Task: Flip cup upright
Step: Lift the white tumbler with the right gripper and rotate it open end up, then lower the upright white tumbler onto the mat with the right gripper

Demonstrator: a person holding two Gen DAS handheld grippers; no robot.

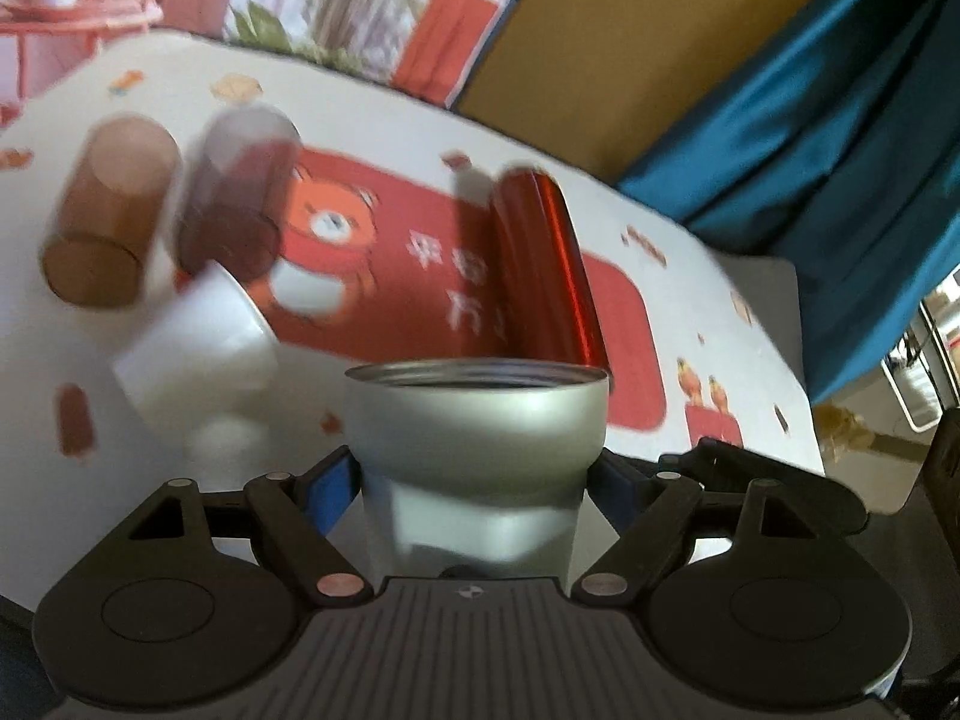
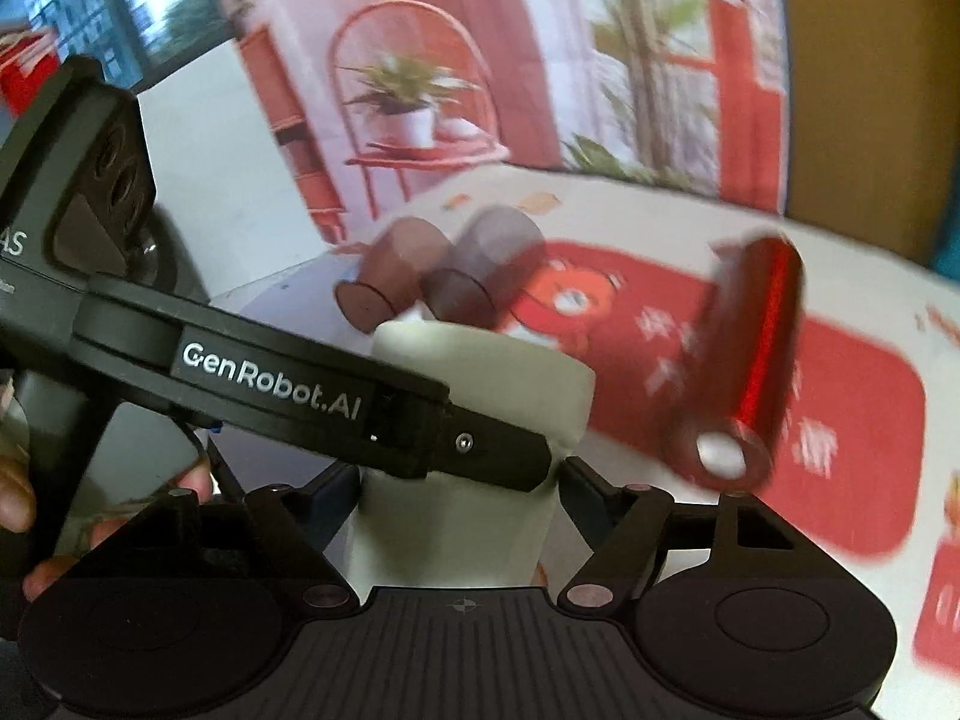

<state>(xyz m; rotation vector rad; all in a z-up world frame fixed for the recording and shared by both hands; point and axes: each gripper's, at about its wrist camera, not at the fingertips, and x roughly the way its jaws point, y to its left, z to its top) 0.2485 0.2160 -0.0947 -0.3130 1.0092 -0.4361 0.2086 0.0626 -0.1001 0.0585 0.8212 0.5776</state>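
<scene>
A pale green metal cup sits between the blue pads of my left gripper, which is shut on it, its open mouth facing away from the camera. In the right wrist view the same cup is held between the fingers of my right gripper, also shut on it, with its closed base pointing away. The left gripper's black arm crosses in front of the cup there. The cup is held above the table.
On the white tablecloth with a red bear print lie a red metal tumbler, two brown translucent cups and a white cup, all on their sides. A blue curtain hangs at the right.
</scene>
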